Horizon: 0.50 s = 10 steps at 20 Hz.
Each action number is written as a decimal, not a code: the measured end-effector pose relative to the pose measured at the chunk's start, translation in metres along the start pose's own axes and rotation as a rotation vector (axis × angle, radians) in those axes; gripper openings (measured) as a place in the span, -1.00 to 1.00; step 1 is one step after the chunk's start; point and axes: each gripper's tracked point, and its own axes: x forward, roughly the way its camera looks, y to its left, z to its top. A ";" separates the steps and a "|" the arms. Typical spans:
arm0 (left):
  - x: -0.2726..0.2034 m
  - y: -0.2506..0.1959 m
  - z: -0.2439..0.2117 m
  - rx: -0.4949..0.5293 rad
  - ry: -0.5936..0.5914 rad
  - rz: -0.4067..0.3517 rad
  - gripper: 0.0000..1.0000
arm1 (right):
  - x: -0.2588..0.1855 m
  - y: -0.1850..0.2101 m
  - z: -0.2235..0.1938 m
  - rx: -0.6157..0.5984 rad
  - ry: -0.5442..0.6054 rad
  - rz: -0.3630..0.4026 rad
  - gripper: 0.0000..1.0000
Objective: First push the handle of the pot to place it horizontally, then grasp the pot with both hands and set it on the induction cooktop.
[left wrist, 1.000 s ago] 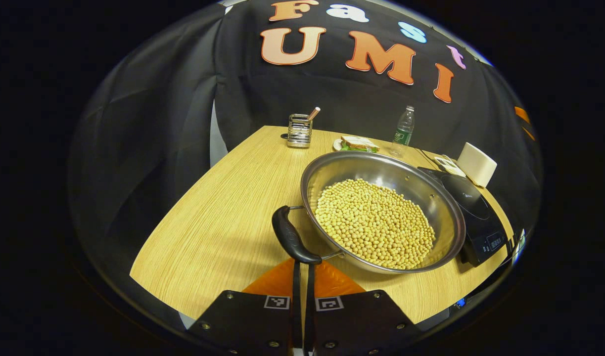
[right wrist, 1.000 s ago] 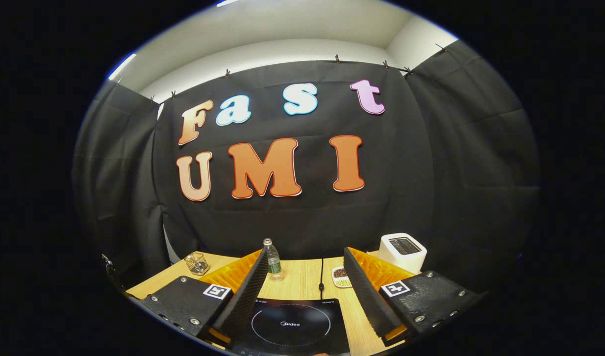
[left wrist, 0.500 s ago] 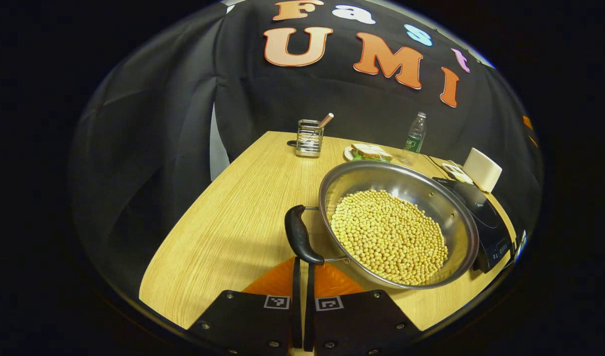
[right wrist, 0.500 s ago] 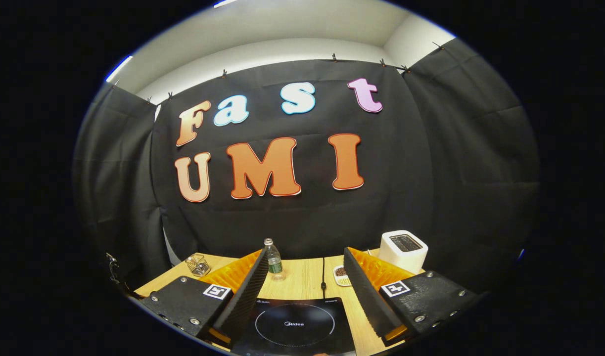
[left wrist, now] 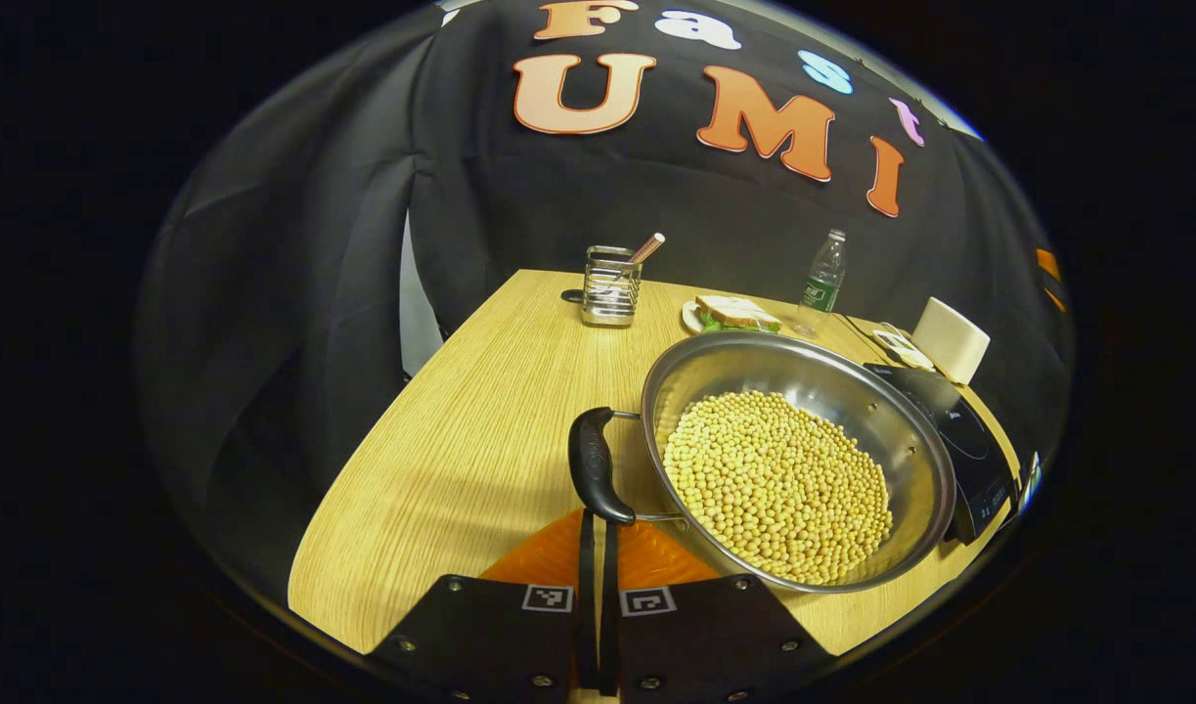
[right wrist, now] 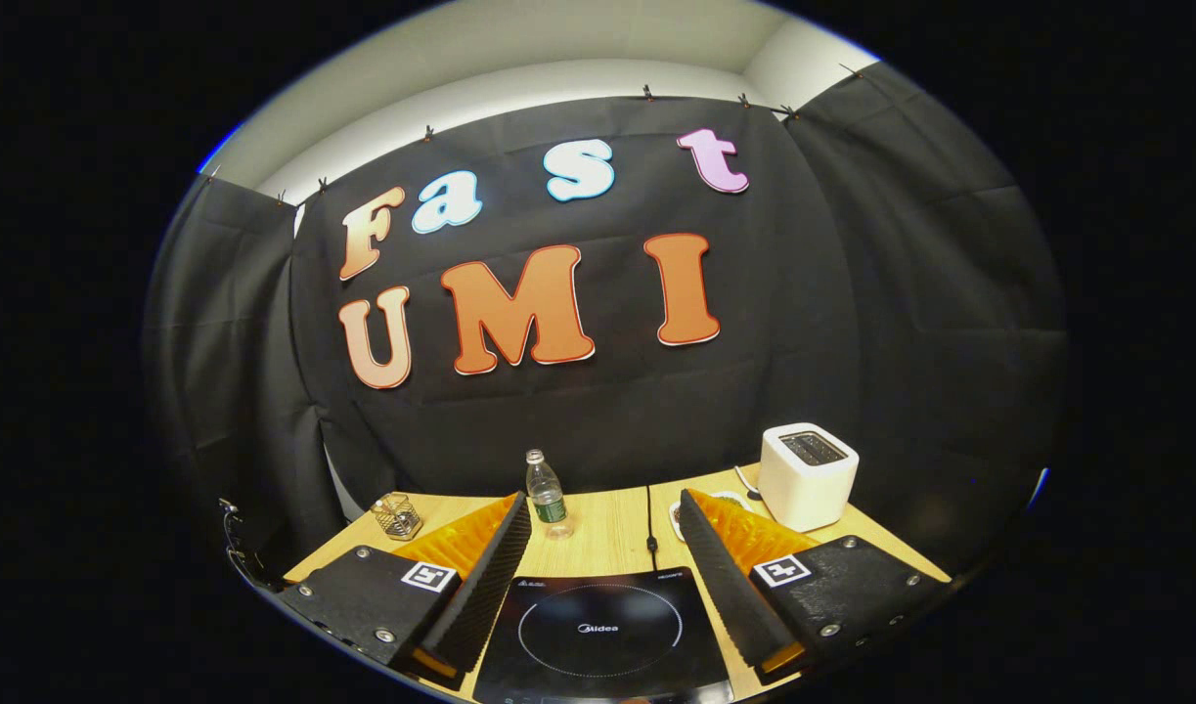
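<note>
The pot point(left wrist: 798, 460), a wide steel pan heaped with pale beans point(left wrist: 778, 484), sits on the wooden surface point(left wrist: 480, 460), its right rim just beside the induction cooktop point(left wrist: 959, 440). Its black handle point(left wrist: 593, 467) sticks out on the left side. The left hand-held gripper point(left wrist: 595, 548) has its fingers drawn together with barely a slit between them and nothing in their grip; the tips sit right at the handle's near end, whether touching I cannot tell. The right hand-held gripper point(right wrist: 605, 548) is spread wide and empty, hovering over the cooktop's near edge. Along the far side stand a wire holder point(left wrist: 609, 286), a sandwich on a plate point(left wrist: 734, 313), a water bottle point(right wrist: 549, 497) and a white toaster point(right wrist: 806, 476).
</note>
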 end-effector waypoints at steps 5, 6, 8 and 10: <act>0.008 0.005 0.006 -0.021 -0.011 -0.017 -0.95 | 0.002 0.000 -0.007 -0.016 0.002 -0.025 1.00; 0.009 0.006 0.007 -0.026 -0.010 -0.020 -0.95 | 0.003 0.002 -0.008 -0.016 0.003 -0.027 1.00; 0.010 0.009 0.010 -0.028 -0.013 -0.024 -0.94 | 0.001 0.006 -0.010 -0.008 0.005 -0.026 0.90; 0.008 0.010 0.010 -0.018 -0.013 -0.024 -0.94 | 0.003 0.011 -0.013 -0.005 0.000 -0.040 0.90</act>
